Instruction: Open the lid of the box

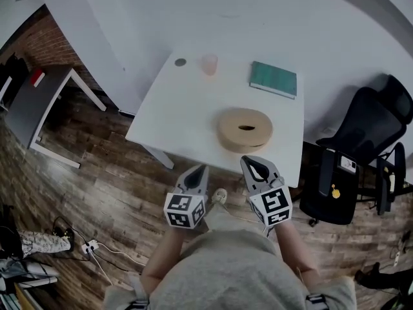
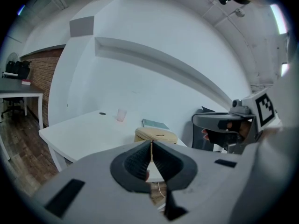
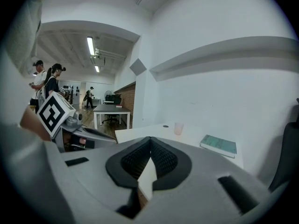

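My left gripper (image 1: 201, 170) and right gripper (image 1: 250, 163) are both clenched, empty, just short of the white rectangular worktop's (image 1: 174, 118) near edge. The round tan box (image 1: 244, 129), lid on, sits near that edge. Farther back lie a teal book (image 1: 273, 78) and a pale pink cup (image 1: 209, 64). The floor (image 1: 97, 192) is dark wood plank.

- From the head: looks steeply down from well above the white table (image 1: 187, 108), with the left gripper (image 1: 199, 170) and right gripper (image 1: 250, 163) low in frame.
- From each gripper: looks low along its own jaws, across the table toward the wall.
- Shared by all three: table, green book (image 1: 273, 78), cup (image 1: 209, 64).
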Demonstrator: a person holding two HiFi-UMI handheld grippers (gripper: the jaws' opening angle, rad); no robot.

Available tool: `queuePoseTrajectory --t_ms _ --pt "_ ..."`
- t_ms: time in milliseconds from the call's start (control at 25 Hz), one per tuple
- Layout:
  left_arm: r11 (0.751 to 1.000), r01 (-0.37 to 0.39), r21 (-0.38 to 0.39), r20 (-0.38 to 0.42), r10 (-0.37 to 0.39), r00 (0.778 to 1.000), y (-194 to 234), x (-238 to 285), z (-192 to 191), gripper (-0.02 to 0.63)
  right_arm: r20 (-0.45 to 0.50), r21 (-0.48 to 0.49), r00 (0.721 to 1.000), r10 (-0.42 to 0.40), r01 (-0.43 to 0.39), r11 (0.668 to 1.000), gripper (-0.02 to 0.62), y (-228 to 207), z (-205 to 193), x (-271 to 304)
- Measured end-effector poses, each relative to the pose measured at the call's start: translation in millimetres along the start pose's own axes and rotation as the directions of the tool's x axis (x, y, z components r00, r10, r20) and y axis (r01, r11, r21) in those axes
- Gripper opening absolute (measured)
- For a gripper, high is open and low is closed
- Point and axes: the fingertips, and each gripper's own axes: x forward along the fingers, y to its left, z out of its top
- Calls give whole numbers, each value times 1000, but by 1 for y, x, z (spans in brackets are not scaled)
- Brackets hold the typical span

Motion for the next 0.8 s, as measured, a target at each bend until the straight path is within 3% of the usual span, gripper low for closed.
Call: queuePoseTrajectory --t_ms 240,600,800 --pt "998 69 11 -23 -69 997 9 28 7 15 -51 -28 998 32 -33 999 5 -8 -2 35" --pt "991 134 28 -94 -131 987 22 63 0 125 -145 -107 988 46 -62 992 74 -18 -16 66" --pt "984 173 39 -156 -165 974 29 83 -12 186 -242 -150 969 48 -86 985 132 -25 -34 80"
